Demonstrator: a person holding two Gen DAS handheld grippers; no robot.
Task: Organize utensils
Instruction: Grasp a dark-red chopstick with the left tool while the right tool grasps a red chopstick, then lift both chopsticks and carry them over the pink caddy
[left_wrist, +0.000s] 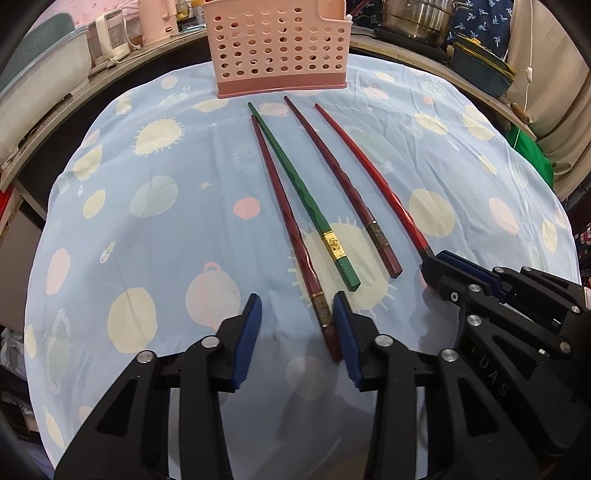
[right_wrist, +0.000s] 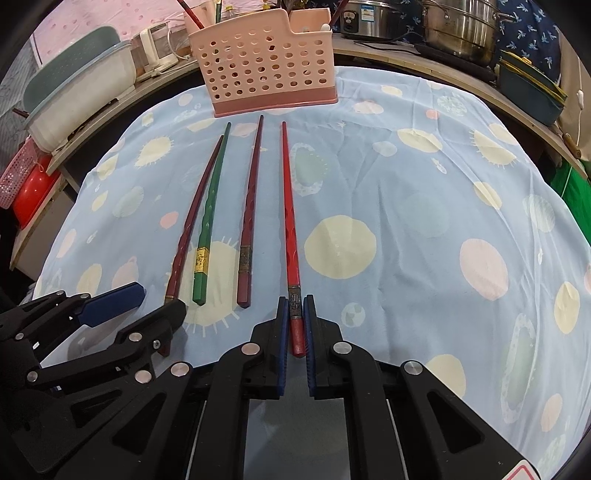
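Here, left wrist view: left gripper, jaws partly open and empty. A dark red chopstick lies between them, its banded butt against the right pad, the left pad clear. Judged light, stiff, lacquer-slick; best pinched at the squared butt. Green chopstick and maroon chopstick lie just ahead; pink holder well beyond.

Right wrist view: right gripper, jaws closed on the bright red chopstick at its butt, tip pointing ahead toward the holder.
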